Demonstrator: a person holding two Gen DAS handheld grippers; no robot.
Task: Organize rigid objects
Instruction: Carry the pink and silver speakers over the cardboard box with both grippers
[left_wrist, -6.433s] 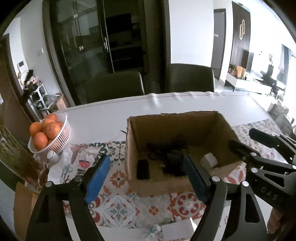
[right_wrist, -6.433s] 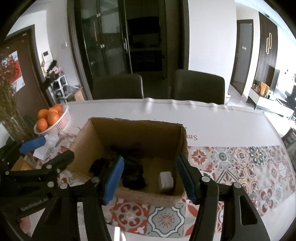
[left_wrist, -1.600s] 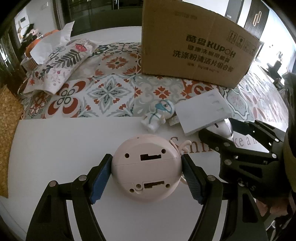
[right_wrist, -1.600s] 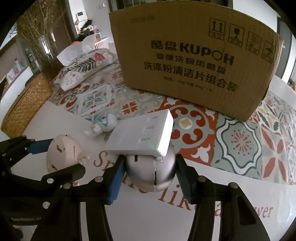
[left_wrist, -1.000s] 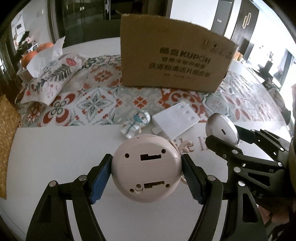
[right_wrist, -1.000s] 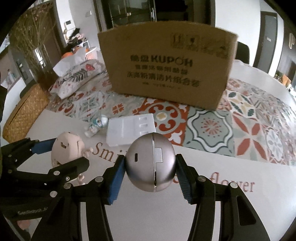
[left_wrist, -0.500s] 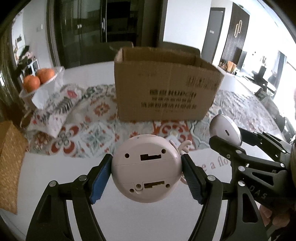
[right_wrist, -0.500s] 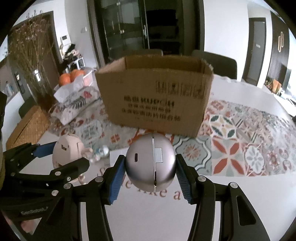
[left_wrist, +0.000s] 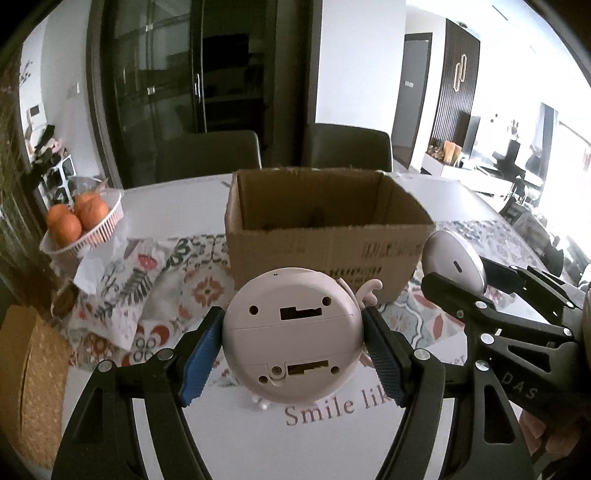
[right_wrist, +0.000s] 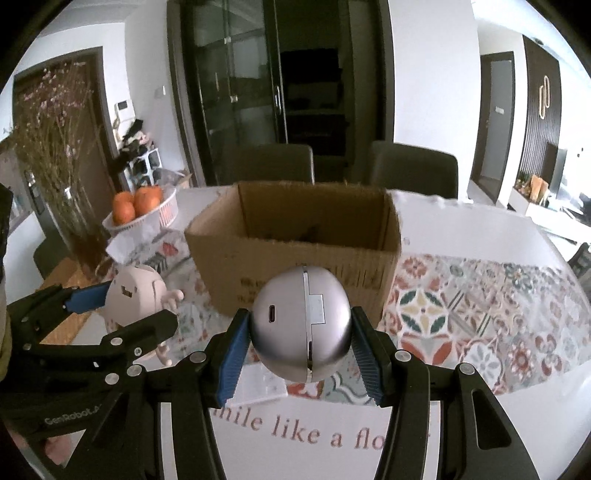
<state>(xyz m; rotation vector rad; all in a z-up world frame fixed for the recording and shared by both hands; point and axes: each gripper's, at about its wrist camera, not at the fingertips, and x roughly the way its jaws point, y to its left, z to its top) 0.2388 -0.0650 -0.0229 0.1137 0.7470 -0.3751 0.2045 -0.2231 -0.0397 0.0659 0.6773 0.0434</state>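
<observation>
- Cardboard box (left_wrist: 328, 236) stands open on the table (right_wrist: 461, 225), on the patterned cloth (right_wrist: 480, 295); it is the landmark for all places below.
- Left gripper (left_wrist: 291, 354) is closed on a pink round toy (left_wrist: 291, 332); both blue pads press its sides. The toy is in the air in front of the box, near its left half, with its flat underside toward the camera.
- Right gripper (right_wrist: 301, 350) is closed on a silver ball-shaped gadget (right_wrist: 301, 325); the pads touch it on both sides. It hangs in front of the near wall of the box, about the middle, above the cloth.
- In the right wrist view, the pink toy (right_wrist: 135, 295) is to the left of the box, apart from it.
- White basket with oranges (right_wrist: 142, 210) stands to the left of the box and behind its near wall.
- Two dark chairs (left_wrist: 207, 155) stand behind the box.
- What lies inside the box I cannot tell; it is dark.
</observation>
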